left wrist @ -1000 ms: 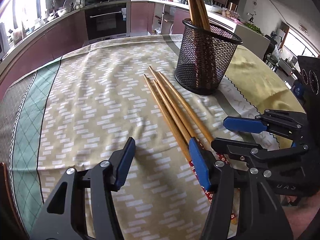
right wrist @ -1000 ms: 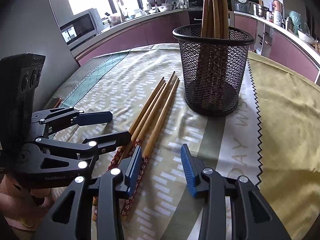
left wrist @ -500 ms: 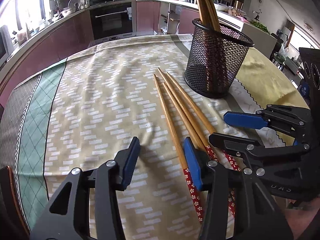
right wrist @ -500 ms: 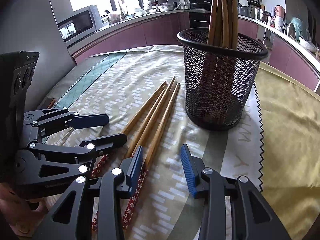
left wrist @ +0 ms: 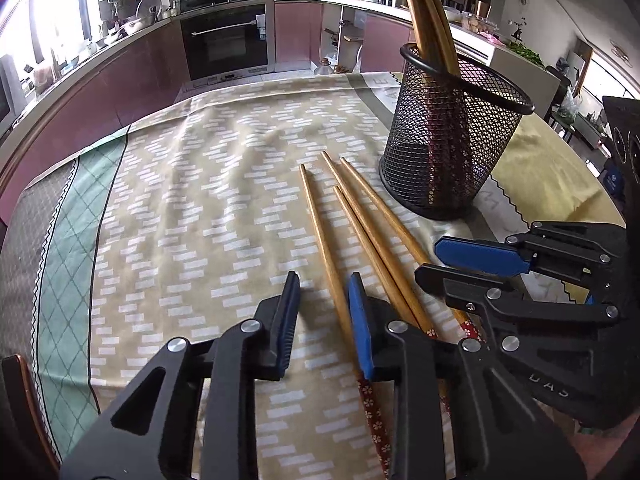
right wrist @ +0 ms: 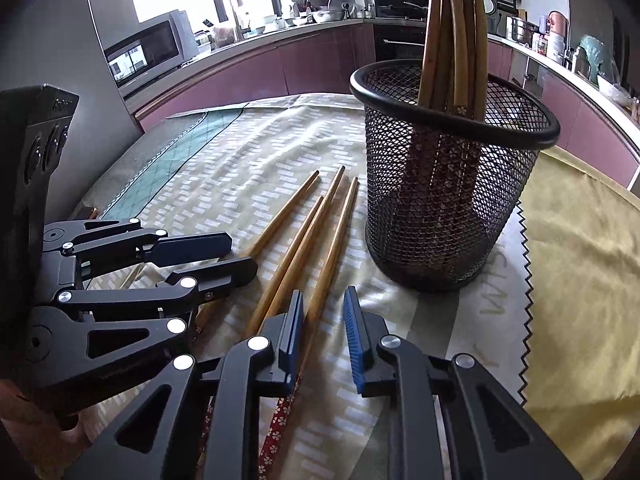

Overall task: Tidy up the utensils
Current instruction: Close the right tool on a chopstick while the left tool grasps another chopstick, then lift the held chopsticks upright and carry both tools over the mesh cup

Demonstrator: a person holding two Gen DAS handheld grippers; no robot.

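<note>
Several wooden chopsticks [left wrist: 360, 224] with red flowered ends lie side by side on the tablecloth. A black mesh cup [left wrist: 452, 152] holds several more chopsticks upright. My left gripper [left wrist: 324, 320] straddles the leftmost chopstick [left wrist: 320, 232]; its jaws are closing, the right pad is near the stick and the left pad is still apart. My right gripper [right wrist: 324, 332] straddles the rightmost chopstick [right wrist: 336, 236]; its jaws are closing with a gap on the right side. Each gripper shows in the other's view: the right gripper [left wrist: 448, 266] and the left gripper [right wrist: 228, 258].
The patterned tablecloth [left wrist: 192, 208] covers the table, with a yellow cloth [right wrist: 580, 280] on the right past the mesh cup [right wrist: 448, 184]. A chair back [left wrist: 20, 400] stands at the near left edge. Kitchen counters and an oven [left wrist: 224, 44] run behind the table.
Both grippers' jaws have narrowed. The left gripper shifted so the leftmost chopstick lies between its pads. The right gripper edged forward toward the cup, with the rightmost chopstick now between its pads.
</note>
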